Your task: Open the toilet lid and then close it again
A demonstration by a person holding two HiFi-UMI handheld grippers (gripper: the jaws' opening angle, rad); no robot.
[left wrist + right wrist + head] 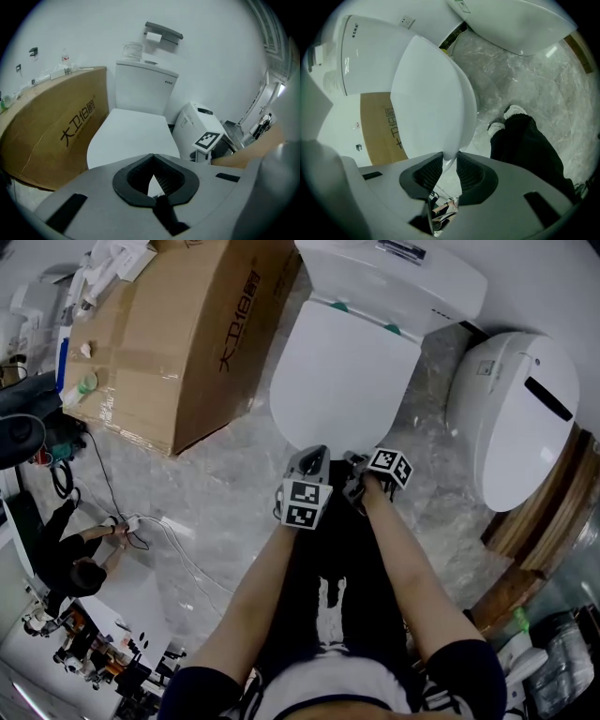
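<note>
One-handed grip: pinches toilet lid point(342, 371) front rim at centre frame with right tongs point(449, 160); holds left tongs point(153, 156) closed, empty.

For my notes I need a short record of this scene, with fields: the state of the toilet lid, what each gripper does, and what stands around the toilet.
toilet lid: down over the bowl, or nearly so
right gripper: jaws closed on the front edge of the lid
left gripper: jaws together, nothing between them; beside the right gripper at the front of the lid
left side of head view: cardboard box on the floor
right side of head view: second white toilet
</note>
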